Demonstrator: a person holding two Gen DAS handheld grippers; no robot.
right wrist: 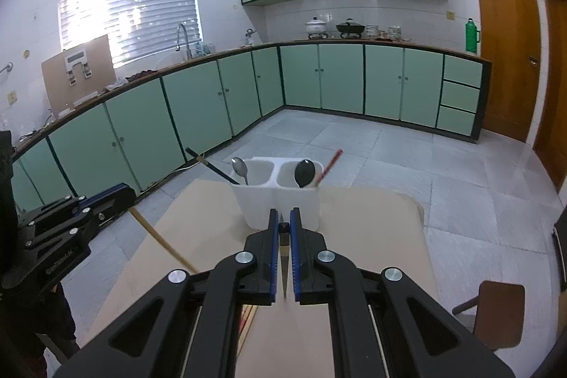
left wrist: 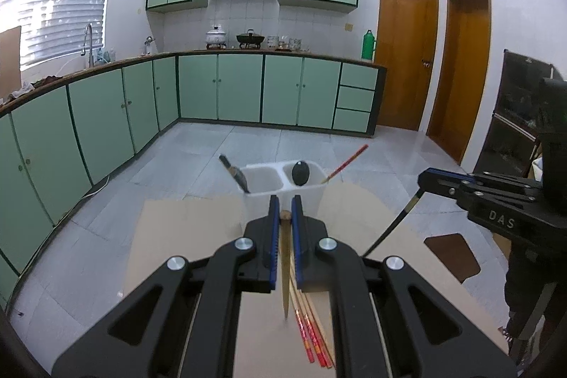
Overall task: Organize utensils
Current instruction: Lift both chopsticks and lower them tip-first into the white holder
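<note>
A white two-compartment utensil holder [left wrist: 283,181] [right wrist: 280,197] stands at the far end of a cardboard-covered table [left wrist: 191,229]. Its left compartment holds a metal spoon [right wrist: 241,169] and a black chopstick [right wrist: 209,165]; its right compartment holds a black spoon [right wrist: 304,173] and a red chopstick [right wrist: 329,165]. My left gripper [left wrist: 285,204] is shut on a wooden chopstick [left wrist: 285,271], held above the table. My right gripper [right wrist: 282,218] is shut on a dark chopstick [right wrist: 284,257]; the same dark chopstick [left wrist: 393,225] hangs from it in the left wrist view. Several red-tipped chopsticks [left wrist: 312,332] lie on the table.
Green kitchen cabinets [right wrist: 198,108] run along the far walls. A brown chair seat [right wrist: 499,314] stands right of the table. Tiled floor [right wrist: 382,158] lies beyond the table edge. Wooden doors [left wrist: 404,52] are at the right.
</note>
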